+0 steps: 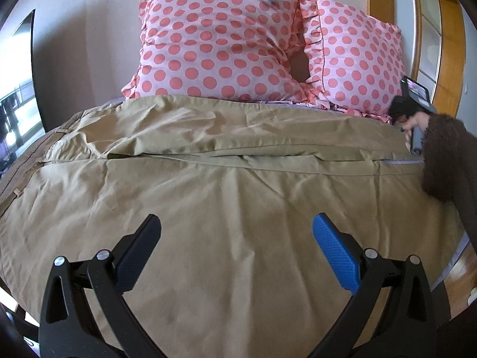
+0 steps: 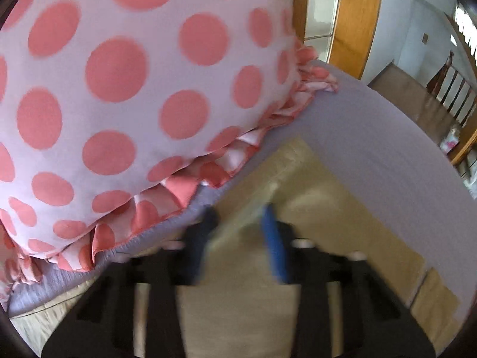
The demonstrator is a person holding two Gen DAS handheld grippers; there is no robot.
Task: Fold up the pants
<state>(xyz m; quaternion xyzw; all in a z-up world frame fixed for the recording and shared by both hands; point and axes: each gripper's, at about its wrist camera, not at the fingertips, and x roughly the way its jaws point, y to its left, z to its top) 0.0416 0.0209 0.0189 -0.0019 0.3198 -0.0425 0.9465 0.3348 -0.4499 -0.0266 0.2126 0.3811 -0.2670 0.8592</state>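
Khaki pants lie spread flat across the bed, waistband at the left, legs running right. My left gripper is open and empty, hovering over the near leg. My right gripper hangs over the far leg's hem end by the pillows; its jaws stand partly apart with no cloth between them, and the view is blurred. The right gripper's body and the hand holding it show at the right edge of the left wrist view.
Two pink polka-dot pillows lie at the head of the bed, close to the far pant leg. The lavender sheet shows past the hems. A wooden door frame and floor lie beyond the bed's right edge.
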